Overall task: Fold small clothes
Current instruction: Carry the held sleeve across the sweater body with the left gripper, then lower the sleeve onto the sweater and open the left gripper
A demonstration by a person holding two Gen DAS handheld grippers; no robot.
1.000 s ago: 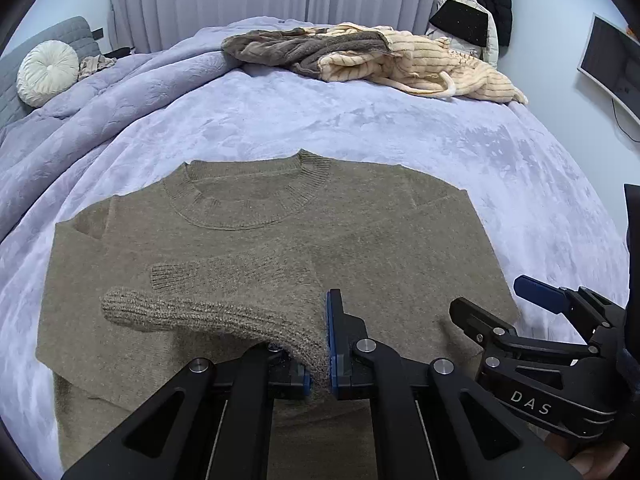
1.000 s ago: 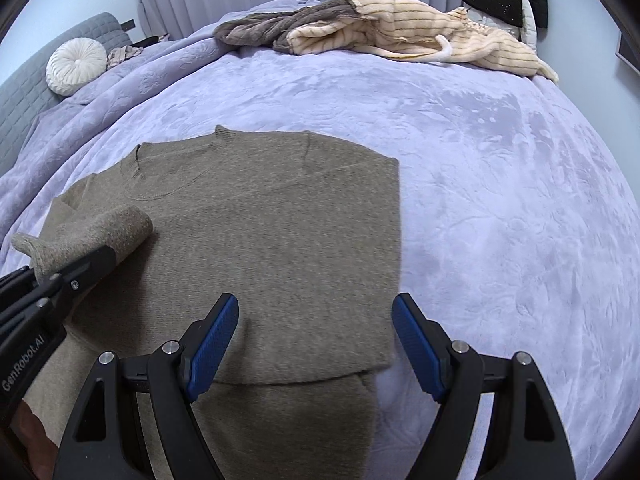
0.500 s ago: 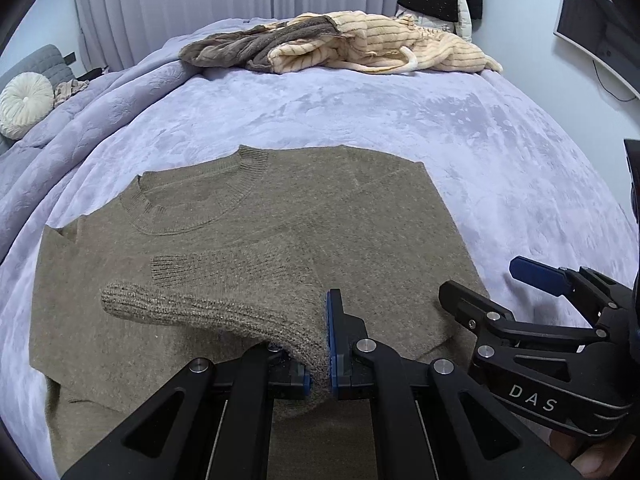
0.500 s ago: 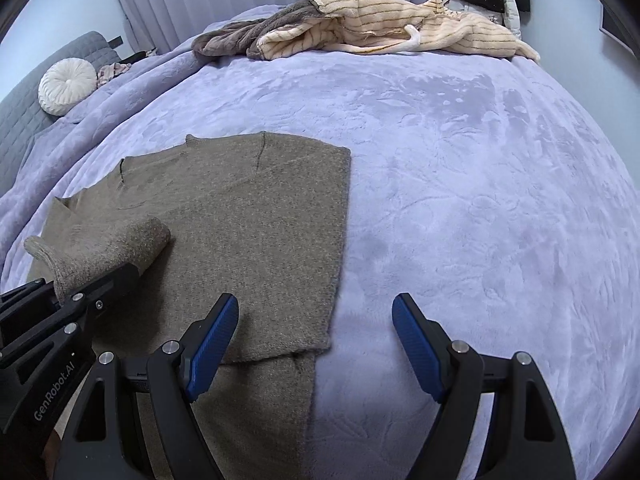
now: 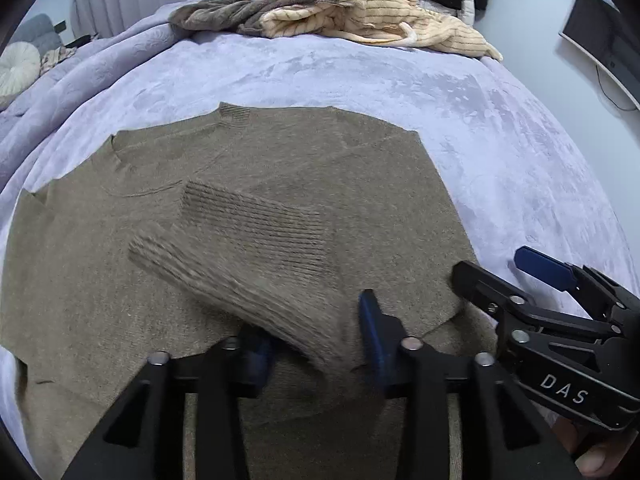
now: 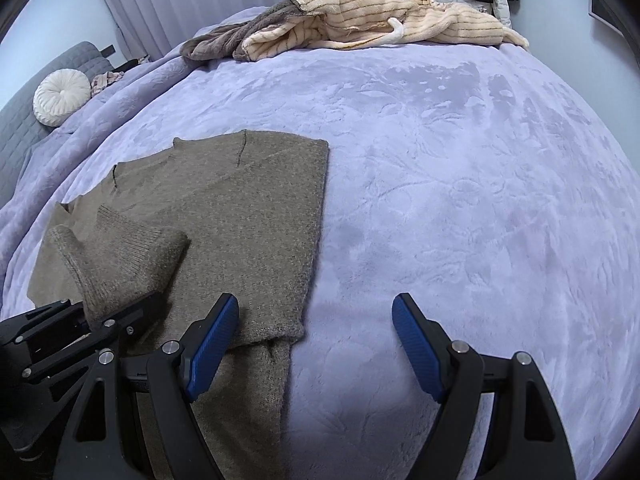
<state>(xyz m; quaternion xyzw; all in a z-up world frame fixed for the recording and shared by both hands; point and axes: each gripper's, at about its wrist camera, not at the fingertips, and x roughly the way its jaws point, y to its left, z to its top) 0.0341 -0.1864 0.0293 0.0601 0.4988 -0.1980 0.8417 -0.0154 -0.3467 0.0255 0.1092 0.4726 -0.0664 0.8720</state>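
Note:
An olive-brown knit sweater (image 5: 288, 160) lies flat on the lavender bedspread (image 6: 460, 184), with its right sleeve folded in. Its left sleeve (image 5: 248, 248) is drawn across the chest, ribbed cuff pointing left. The left gripper (image 5: 316, 348) has that sleeve between its blue pads and its jaws are opening. The knit is blurred and slack there, no longer pinched. In the right wrist view the sleeve (image 6: 120, 256) drapes over the left gripper (image 6: 80, 328). The right gripper (image 6: 316, 344) hangs open and empty above the sweater's (image 6: 248, 200) lower right edge.
A heap of cream striped and brown clothes (image 6: 360, 20) lies at the far edge of the bed. A round white cushion (image 6: 62, 98) rests on grey upholstery at far left. A dark screen (image 5: 600, 40) hangs on the right wall. Bare bedspread stretches right of the sweater.
The left jaws, pinched tight on the sleeve before, have spread apart and the sleeve is sliding loose. Both grippers have drifted right, so the sweater sits further left in each view.

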